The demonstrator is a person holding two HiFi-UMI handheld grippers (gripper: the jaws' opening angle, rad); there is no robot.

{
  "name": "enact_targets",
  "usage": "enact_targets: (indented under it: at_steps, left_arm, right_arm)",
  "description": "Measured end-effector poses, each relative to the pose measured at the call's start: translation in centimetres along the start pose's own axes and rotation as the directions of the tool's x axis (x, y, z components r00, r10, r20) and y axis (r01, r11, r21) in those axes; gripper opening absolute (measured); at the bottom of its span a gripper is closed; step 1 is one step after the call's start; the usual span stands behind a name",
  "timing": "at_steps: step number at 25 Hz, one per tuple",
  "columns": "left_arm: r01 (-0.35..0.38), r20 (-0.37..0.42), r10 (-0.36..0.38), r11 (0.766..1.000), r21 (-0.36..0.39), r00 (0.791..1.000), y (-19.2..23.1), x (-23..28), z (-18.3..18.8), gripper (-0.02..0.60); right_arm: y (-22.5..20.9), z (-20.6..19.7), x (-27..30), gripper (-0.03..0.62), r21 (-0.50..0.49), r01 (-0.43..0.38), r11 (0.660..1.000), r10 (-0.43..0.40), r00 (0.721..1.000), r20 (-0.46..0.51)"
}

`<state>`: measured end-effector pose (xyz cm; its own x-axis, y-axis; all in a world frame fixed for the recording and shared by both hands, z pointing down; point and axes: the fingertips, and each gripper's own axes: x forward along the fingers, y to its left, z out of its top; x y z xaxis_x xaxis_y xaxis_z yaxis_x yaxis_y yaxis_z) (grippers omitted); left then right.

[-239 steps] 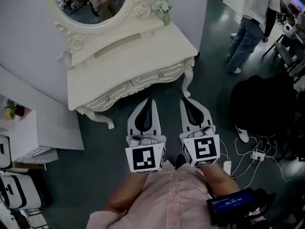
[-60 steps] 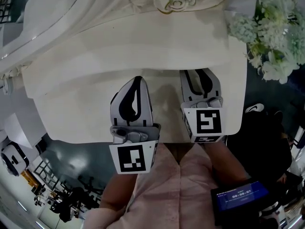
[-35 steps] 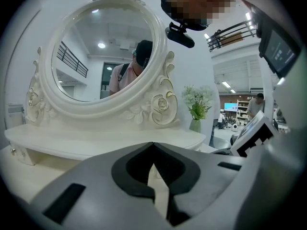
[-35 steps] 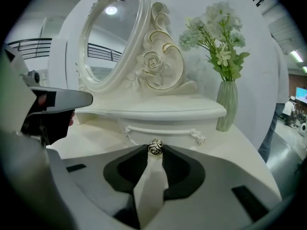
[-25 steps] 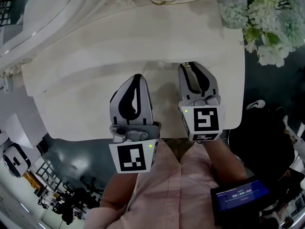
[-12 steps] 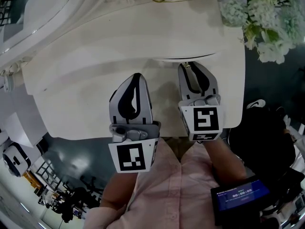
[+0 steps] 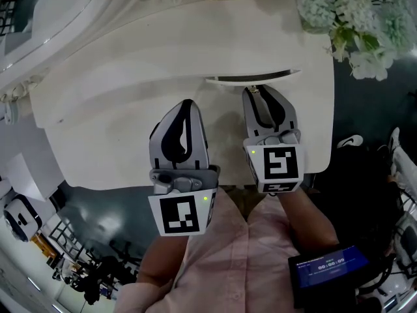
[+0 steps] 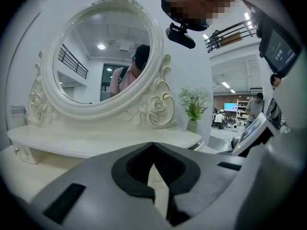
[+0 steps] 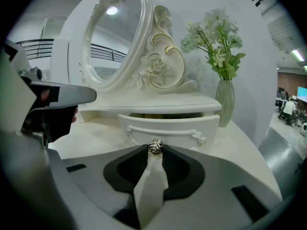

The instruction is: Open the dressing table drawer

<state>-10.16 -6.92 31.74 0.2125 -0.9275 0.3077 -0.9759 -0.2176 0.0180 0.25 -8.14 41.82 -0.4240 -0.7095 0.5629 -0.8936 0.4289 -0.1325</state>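
The cream dressing table (image 7: 111, 135) has a small drawer (image 7: 254, 81) under its raised back shelf. The drawer stands pulled out a little, with a dark gap behind its front (image 9: 169, 127). My right gripper (image 7: 256, 91) is shut on the drawer's round metal knob (image 9: 155, 146), which sits between its fingertips. My left gripper (image 7: 187, 104) hovers over the tabletop to the left, shut and holding nothing; its tips (image 8: 153, 144) meet in the left gripper view.
An oval mirror (image 8: 103, 63) in a carved frame rises behind the shelf. A glass vase of white flowers (image 9: 225, 99) stands at the table's right end (image 7: 355, 18). The table's front edge is close to my body. A dark bag (image 7: 371, 194) lies on the floor to the right.
The dark gap above the drawer front has widened as the drawer slid out toward me with the right gripper on its knob. The left gripper has not moved.
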Motion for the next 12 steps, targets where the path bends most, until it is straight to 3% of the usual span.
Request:
enact_targets:
  at_steps: [12]
  left_arm:
    - [0.000,0.007,0.000,1.000,0.001,1.000,-0.38,-0.50,0.17,0.008]
  right_arm:
    - [0.27,-0.14,-0.53,0.106,0.000,-0.004,1.000,0.004,1.000,0.001]
